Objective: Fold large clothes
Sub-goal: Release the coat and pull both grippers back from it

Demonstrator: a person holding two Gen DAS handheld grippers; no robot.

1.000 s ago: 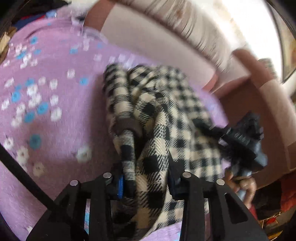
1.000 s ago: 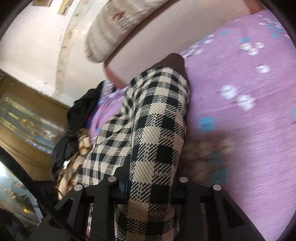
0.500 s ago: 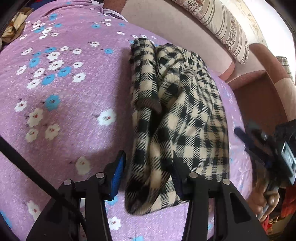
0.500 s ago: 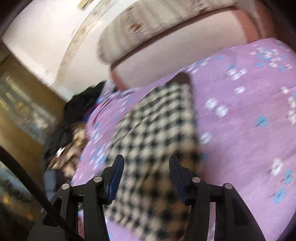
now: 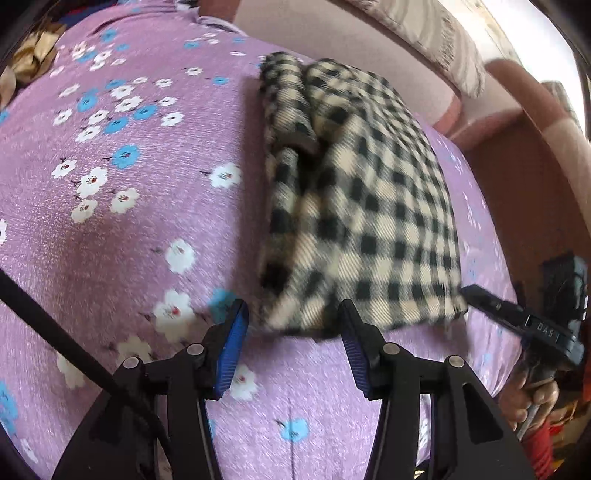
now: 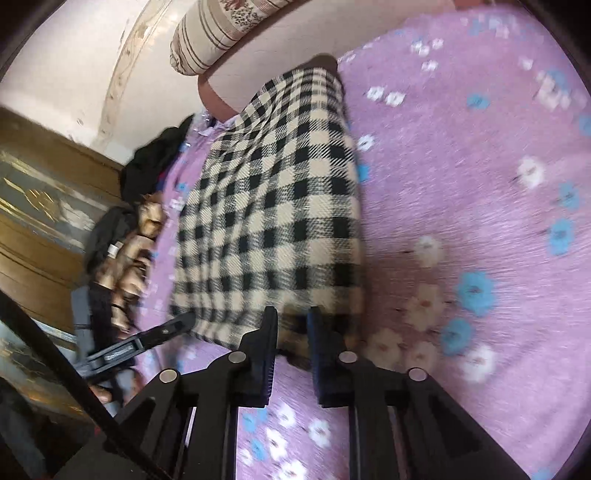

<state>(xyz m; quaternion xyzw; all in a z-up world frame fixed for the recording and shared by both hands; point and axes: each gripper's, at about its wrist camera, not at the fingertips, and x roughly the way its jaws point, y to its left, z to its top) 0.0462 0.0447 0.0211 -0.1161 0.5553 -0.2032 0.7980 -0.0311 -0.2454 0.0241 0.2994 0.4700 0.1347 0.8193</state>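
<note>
A black-and-cream checked garment (image 5: 354, 192) lies folded into a thick rectangle on the purple flowered bedspread (image 5: 122, 206). My left gripper (image 5: 293, 321) is open and empty, its fingers just short of the garment's near edge. The right gripper shows at the right edge of the left wrist view (image 5: 517, 317). In the right wrist view the garment (image 6: 273, 206) lies ahead; my right gripper (image 6: 291, 325) has its jaws narrowly apart at the near edge, holding nothing. The left gripper's finger (image 6: 162, 330) shows at the lower left.
A pink sofa back (image 5: 332, 33) with a striped bolster cushion (image 6: 229, 33) runs behind the garment. A heap of dark and tan clothes (image 6: 129, 221) lies at the bed's edge beside wooden furniture (image 6: 40, 192).
Both grippers let go of the checked garment and drew back. The garment now rests flat on the bedspread. The right jaws have narrowed since half a second ago.
</note>
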